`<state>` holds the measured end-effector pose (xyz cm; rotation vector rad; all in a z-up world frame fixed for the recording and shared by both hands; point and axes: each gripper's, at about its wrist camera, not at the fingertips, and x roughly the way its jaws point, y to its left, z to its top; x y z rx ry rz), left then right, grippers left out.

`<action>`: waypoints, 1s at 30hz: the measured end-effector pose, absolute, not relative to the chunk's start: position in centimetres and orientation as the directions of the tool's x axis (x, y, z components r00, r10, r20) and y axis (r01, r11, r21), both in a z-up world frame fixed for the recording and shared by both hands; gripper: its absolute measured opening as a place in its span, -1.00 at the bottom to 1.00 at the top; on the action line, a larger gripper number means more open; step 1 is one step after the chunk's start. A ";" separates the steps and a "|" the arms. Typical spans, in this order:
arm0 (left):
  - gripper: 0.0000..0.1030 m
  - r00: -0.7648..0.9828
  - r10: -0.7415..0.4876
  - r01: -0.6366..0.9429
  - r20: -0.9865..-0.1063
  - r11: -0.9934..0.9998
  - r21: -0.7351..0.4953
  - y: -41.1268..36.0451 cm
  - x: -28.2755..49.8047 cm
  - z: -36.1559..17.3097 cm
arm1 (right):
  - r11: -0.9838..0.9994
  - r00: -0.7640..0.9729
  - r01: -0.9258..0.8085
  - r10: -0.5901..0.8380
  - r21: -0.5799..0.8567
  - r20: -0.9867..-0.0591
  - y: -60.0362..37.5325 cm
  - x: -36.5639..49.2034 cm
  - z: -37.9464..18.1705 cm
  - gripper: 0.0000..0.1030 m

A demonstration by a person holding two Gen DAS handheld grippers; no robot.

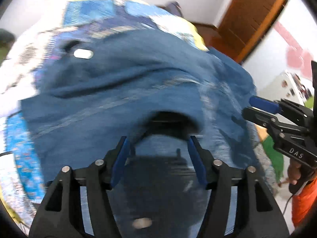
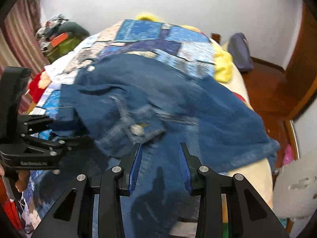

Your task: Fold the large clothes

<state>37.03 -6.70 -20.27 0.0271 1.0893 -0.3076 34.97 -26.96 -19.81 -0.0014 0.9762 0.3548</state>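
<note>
A large blue denim garment (image 1: 126, 83) with metal buttons lies crumpled on a bed; it also shows in the right wrist view (image 2: 178, 103). My left gripper (image 1: 158, 140) is open just above the denim, with a raised fold of fabric in front of its blue pads. My right gripper (image 2: 159, 146) is open over the near part of the denim, with nothing between its pads. In the left wrist view the right gripper (image 1: 251, 107) reaches in from the right at the garment's edge. In the right wrist view the left gripper (image 2: 65, 130) reaches in from the left at the garment's edge.
The bed has a blue patchwork cover (image 2: 154, 39) and a yellow blanket (image 2: 221, 63). A pile of clothes (image 2: 59, 35) sits at the far left. A wooden door (image 1: 251, 15) and wooden floor (image 2: 267, 87) lie to the right.
</note>
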 end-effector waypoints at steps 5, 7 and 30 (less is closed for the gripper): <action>0.33 0.503 -0.073 0.114 -0.861 0.993 -0.017 1.4 38.8 -20.1 | 0.929 0.513 -0.337 0.317 0.153 -0.798 -22.2 36.4 -19.1 -0.34; 0.34 0.499 -0.025 0.062 -0.866 0.998 0.007 4.7 39.6 -21.1 | 0.930 0.508 -0.341 0.305 0.137 -0.806 -20.7 37.3 -19.8 -0.34; 0.64 0.400 0.185 0.000 -0.898 0.979 0.202 13.4 38.5 -33.0 | 0.960 0.389 -0.171 0.274 0.223 -0.879 -26.3 39.3 -26.2 1.00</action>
